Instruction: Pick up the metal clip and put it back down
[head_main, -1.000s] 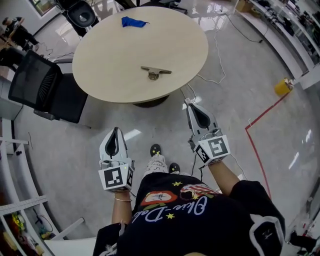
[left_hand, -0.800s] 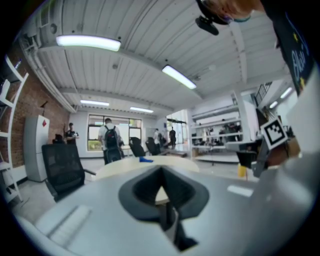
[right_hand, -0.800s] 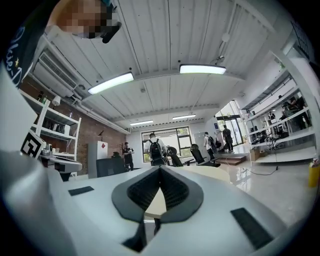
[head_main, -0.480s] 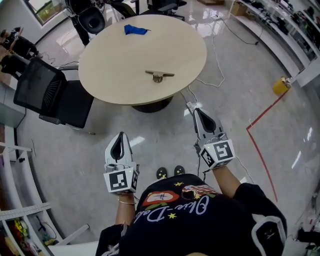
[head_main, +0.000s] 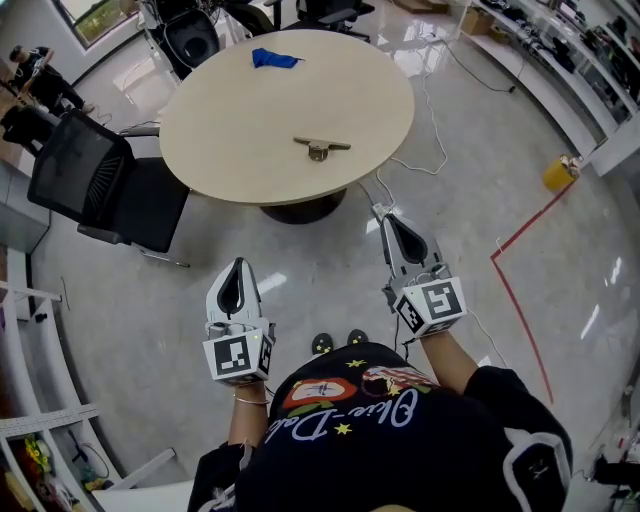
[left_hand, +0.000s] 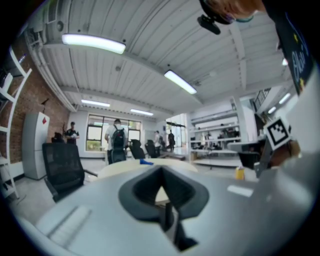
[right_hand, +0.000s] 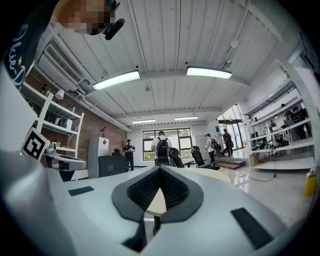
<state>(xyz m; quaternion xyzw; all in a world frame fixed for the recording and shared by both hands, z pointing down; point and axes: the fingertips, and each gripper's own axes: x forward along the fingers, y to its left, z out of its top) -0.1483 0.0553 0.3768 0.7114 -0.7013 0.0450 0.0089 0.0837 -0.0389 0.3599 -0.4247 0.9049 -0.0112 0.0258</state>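
Round tan bench (head_main: 240, 120) far off carries the metal clip (head_main: 320, 147), a silvery bar; your left claw (head_main: 235, 268) and right claw (head_main: 388, 220) sit closed, empty.

Table: round, pale top (head_main: 250, 120) on a dark central base, at 12 o'clock in the head view.
Blue cloth: crumpled (head_main: 272, 59), on the tabletop near its 12 o'clock edge.
Black chair: mesh-backed (head_main: 100, 185), just beside the table at its 9 o'clock.
Second chair: dark (head_main: 190, 35), at the table's 11 o'clock.
White cable: trails on the glossy floor (head_main: 432, 110) at the table's 3 o'clock.
Yellow object: small (head_main: 562, 173), on the floor, farther out at 3 o'clock.
Red line: angled floor marking (head_main: 514, 310), at 4 o'clock.
People: dark-clothed (head_main: 35, 75), at 10 o'clock.
Ceiling lights: 2 lit strips (right_hand: 116, 80) overhead.
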